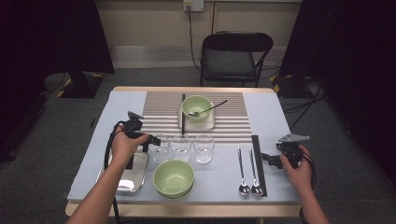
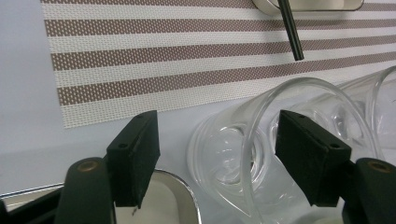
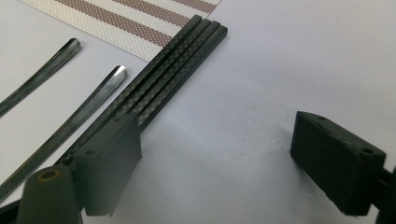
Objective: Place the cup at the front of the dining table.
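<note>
Standing apart, the left gripper (image 2: 217, 156) straddled the leftmost glass's (image 2: 243, 154) rim, a steel tray (image 2: 175, 198) edge beneath; the right gripper (image 3: 217, 163) gaped over bare table, chopsticks (image 3: 173, 70) beside one pad.

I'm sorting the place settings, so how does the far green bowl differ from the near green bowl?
The far bowl stands on a small pale tray on the striped mat; the near bowl stands straight on the grey table cover. The far bowl holds a spoon leaning over its rim; the near bowl is empty. Both are light green, round and upright.
</note>
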### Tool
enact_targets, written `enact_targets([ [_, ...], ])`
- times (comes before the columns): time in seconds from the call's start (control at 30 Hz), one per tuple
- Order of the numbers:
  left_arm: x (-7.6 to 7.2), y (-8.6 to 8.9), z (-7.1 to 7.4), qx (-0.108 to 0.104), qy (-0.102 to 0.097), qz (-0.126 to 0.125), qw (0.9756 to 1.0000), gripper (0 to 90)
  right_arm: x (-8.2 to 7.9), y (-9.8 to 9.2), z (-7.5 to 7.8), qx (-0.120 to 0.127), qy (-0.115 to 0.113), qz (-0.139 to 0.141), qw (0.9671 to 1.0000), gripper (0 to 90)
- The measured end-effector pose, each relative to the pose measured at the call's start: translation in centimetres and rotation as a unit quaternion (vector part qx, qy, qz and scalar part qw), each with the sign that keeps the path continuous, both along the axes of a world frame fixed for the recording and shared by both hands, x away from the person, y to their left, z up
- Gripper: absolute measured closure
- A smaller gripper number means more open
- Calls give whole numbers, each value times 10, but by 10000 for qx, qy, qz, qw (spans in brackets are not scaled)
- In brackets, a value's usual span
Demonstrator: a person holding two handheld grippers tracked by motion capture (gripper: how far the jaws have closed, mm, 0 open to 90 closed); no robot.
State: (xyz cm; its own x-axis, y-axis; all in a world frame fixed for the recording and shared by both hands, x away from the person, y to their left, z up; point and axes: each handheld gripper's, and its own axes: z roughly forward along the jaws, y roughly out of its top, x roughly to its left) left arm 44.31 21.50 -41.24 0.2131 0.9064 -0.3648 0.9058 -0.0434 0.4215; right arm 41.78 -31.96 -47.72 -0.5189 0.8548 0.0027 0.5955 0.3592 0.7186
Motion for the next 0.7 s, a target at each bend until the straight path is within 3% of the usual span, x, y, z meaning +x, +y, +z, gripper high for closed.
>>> enact_targets([
  [0.7, 0, -1, -4, 66, 69, -9, 10000, 330, 0, 0, 0, 0, -1, 0, 10000, 154],
])
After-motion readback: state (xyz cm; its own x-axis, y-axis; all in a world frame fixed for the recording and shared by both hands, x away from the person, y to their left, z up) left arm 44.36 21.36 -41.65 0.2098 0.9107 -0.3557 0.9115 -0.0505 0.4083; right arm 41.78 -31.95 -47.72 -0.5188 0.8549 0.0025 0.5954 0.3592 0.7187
